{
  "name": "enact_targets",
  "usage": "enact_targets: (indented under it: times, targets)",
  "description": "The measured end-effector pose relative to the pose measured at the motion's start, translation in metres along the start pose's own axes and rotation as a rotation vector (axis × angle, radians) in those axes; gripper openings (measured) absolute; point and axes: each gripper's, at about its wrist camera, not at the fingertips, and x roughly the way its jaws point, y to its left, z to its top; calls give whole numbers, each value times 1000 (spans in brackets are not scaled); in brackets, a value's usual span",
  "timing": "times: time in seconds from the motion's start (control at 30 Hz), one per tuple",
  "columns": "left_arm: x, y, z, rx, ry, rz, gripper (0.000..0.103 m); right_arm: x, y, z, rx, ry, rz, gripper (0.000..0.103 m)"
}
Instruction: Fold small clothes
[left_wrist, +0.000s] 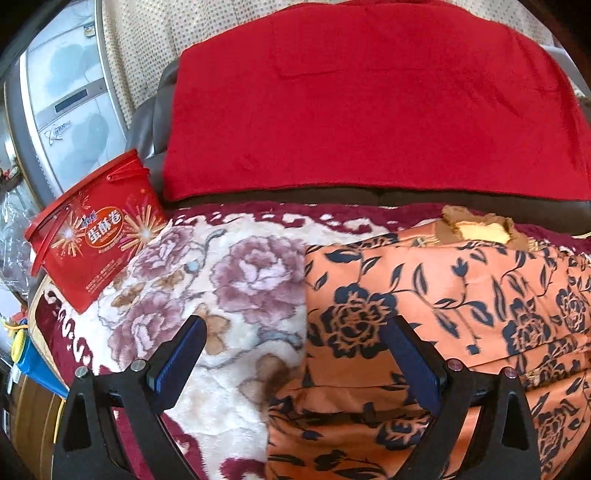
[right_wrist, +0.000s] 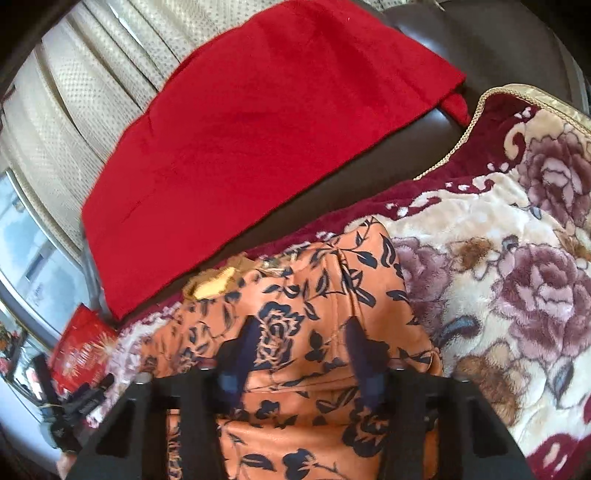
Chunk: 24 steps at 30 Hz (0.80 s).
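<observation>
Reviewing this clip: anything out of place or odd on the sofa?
One thing: a red snack tub sits tilted on the floral blanket's left edge, unrelated to folding. The orange floral garment lies rumpled, as expected mid-fold.

Red snack tub (left_wrist: 96, 232) beside floral blanket (left_wrist: 221, 280)

Orange garment (left_wrist: 424, 306) w/ navy floral print, part-folded, flat on floral blanket (left_wrist: 236, 280).
</observation>
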Motion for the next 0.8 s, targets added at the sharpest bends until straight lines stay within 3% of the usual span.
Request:
enact_targets:
  times: [0.1, 0.23, 0.33, 0.4, 0.53, 0.8]
  targets:
    - [5, -13, -2, 25, 13, -7, 98, 15, 2, 1, -18, 22, -25, 42]
    - [26, -35, -12, 84, 107, -59, 97, 36, 6, -2, -35, 89, -46, 42]
    - [46, -50, -23, 148, 193, -57, 98, 58, 2, -6, -46, 175, -81, 42]
    - [51, -53, -26, 160, 199, -56, 97, 59, -1, -7, -44, 174, -78, 41]
    - [35, -45, -22, 143, 137, -55, 97, 38, 2, -5, -50, 121, -28, 42]
    - [-16, -23, -5, 82, -80, -15, 97, -5, 18, -5, -101, 2, 21, 52]
